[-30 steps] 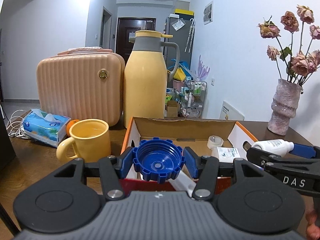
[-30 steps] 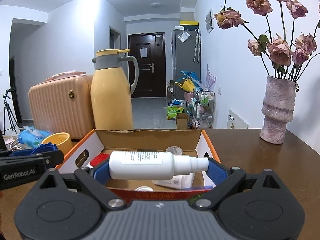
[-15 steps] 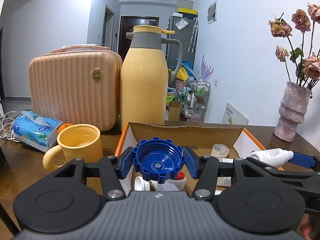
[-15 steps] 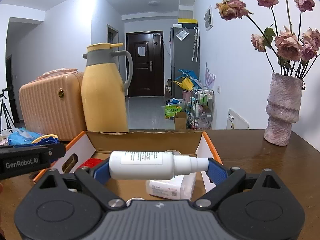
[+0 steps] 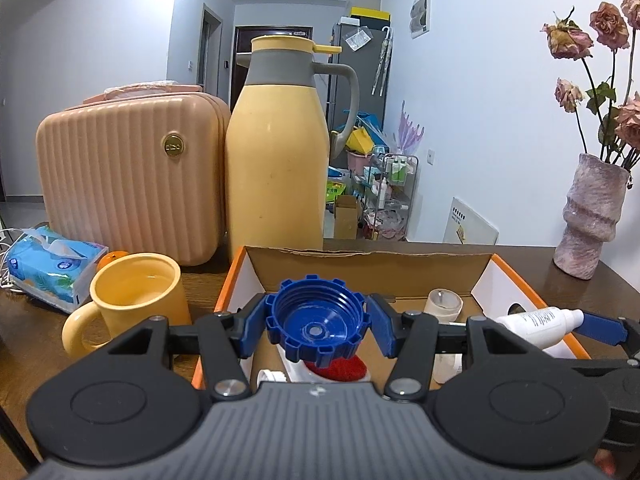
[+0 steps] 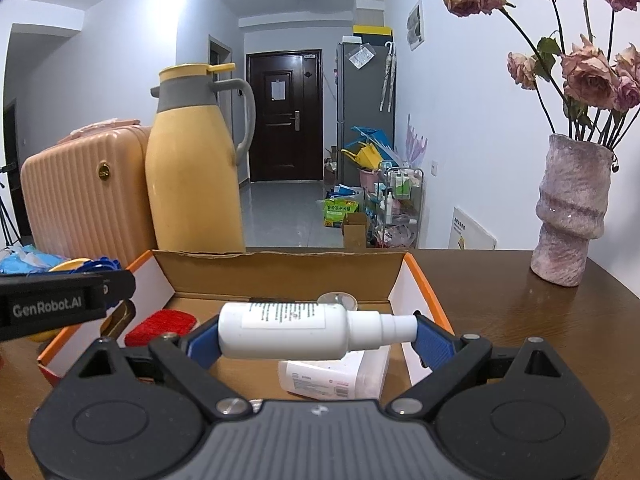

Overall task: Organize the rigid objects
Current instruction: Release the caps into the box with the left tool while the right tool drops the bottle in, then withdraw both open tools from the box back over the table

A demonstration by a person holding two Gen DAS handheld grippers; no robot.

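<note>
My left gripper (image 5: pixel 316 326) is shut on a blue ridged cap (image 5: pixel 316 320) and holds it over the left part of an open cardboard box (image 5: pixel 368 258) with orange edges. My right gripper (image 6: pixel 316 334) is shut on a white bottle (image 6: pixel 296 334), held sideways with its nozzle to the right, over the same box (image 6: pixel 280 264). Inside the box lie a red-capped item (image 6: pixel 160 324), a white bottle (image 6: pixel 332 376) and a small white roll (image 5: pixel 442 300). The right gripper's bottle also shows at the right of the left wrist view (image 5: pixel 536 322).
On the wooden table (image 6: pixel 540 320) stand a yellow thermos jug (image 5: pixel 276 152), a peach case (image 5: pixel 128 172), a yellow mug (image 5: pixel 136 300) and a tissue pack (image 5: pixel 52 260) left of the box. A pink vase with dried roses (image 6: pixel 572 212) stands at the right.
Both grippers have moved forward over the box with their objects still held. More of the box's inside shows beneath them now.
</note>
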